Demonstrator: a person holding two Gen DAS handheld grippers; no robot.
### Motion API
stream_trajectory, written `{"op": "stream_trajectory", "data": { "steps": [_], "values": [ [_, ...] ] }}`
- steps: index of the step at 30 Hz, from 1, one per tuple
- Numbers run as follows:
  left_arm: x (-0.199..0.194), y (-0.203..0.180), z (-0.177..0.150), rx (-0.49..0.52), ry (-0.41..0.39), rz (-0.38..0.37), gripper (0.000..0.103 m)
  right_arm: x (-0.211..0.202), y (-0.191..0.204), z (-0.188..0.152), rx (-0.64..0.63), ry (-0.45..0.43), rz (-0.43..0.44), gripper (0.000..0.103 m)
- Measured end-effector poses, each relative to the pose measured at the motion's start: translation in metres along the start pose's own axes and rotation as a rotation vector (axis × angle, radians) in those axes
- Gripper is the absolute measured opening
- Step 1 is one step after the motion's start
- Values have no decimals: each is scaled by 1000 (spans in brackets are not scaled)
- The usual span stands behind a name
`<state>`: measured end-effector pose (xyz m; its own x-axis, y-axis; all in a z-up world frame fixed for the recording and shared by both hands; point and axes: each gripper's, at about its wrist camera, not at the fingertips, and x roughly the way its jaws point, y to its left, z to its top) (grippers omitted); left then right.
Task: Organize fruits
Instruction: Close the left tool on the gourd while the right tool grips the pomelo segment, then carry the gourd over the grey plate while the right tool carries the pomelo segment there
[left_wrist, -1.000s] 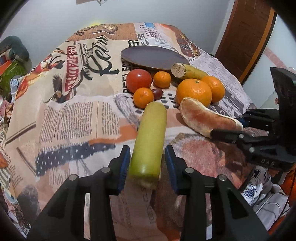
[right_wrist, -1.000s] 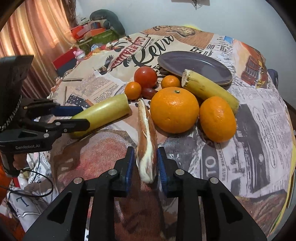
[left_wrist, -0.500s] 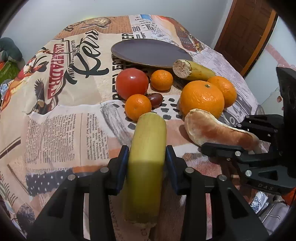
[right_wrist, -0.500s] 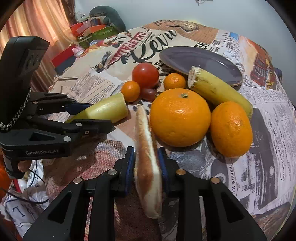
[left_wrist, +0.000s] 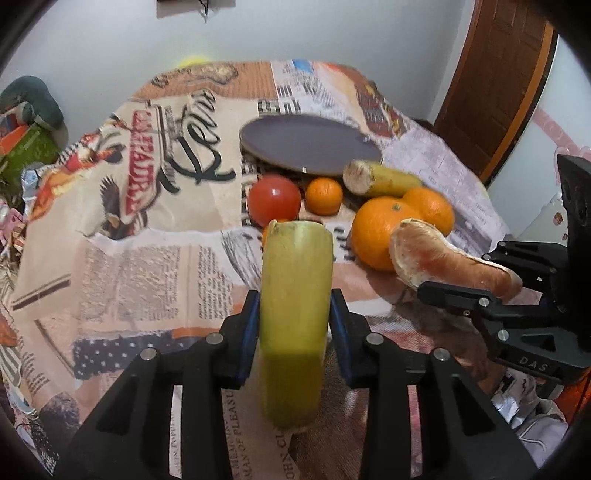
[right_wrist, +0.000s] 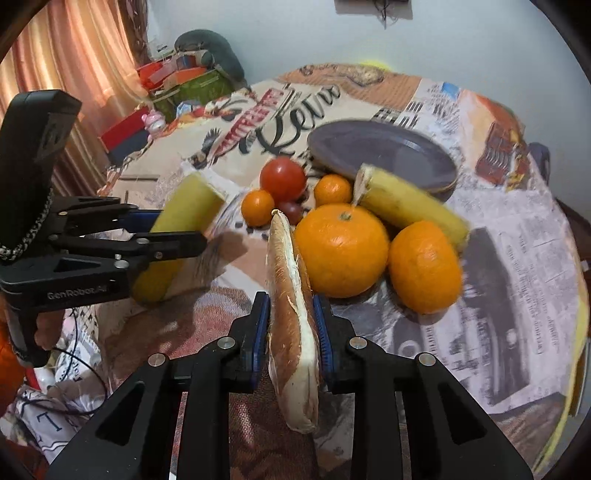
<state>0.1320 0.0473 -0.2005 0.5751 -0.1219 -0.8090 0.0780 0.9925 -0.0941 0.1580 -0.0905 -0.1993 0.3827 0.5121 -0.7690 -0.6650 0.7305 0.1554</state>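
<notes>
My left gripper (left_wrist: 293, 339) is shut on a yellow-green banana piece (left_wrist: 295, 295), held lifted off the table; it also shows in the right wrist view (right_wrist: 177, 229). My right gripper (right_wrist: 291, 332) is shut on an orange-white peeled fruit slice (right_wrist: 291, 314), also lifted; it shows in the left wrist view (left_wrist: 450, 258). Behind them on the table lie two large oranges (right_wrist: 341, 251) (right_wrist: 424, 267), two small tangerines (right_wrist: 332, 190) (right_wrist: 258, 206), a red tomato (right_wrist: 282, 179), a dark small fruit (right_wrist: 291, 212), a cut banana (right_wrist: 406, 206) and a dark round plate (right_wrist: 388, 155).
The table carries a printed newspaper-pattern cloth (left_wrist: 147, 240). A wooden door (left_wrist: 498, 81) stands at the right. Boxes and clutter (right_wrist: 177, 81) and a curtain (right_wrist: 74, 66) lie beyond the table's left side.
Both grippers have risen and pulled back slightly, lifting the banana piece and the fruit slice off the table. Both stay shut on their fruit.
</notes>
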Motion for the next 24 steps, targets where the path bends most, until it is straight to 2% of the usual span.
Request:
{"op": "stream_trajectory", "data": {
  "steps": [12, 24],
  "values": [
    [-36, -10, 30, -13, -122, -18, 34, -45, -18, 30, 30, -156, -92, 22],
    [-42, -11, 73, -11, -199, -12, 34, -56, -45, 59, 59, -238, -145, 22]
  ]
}}
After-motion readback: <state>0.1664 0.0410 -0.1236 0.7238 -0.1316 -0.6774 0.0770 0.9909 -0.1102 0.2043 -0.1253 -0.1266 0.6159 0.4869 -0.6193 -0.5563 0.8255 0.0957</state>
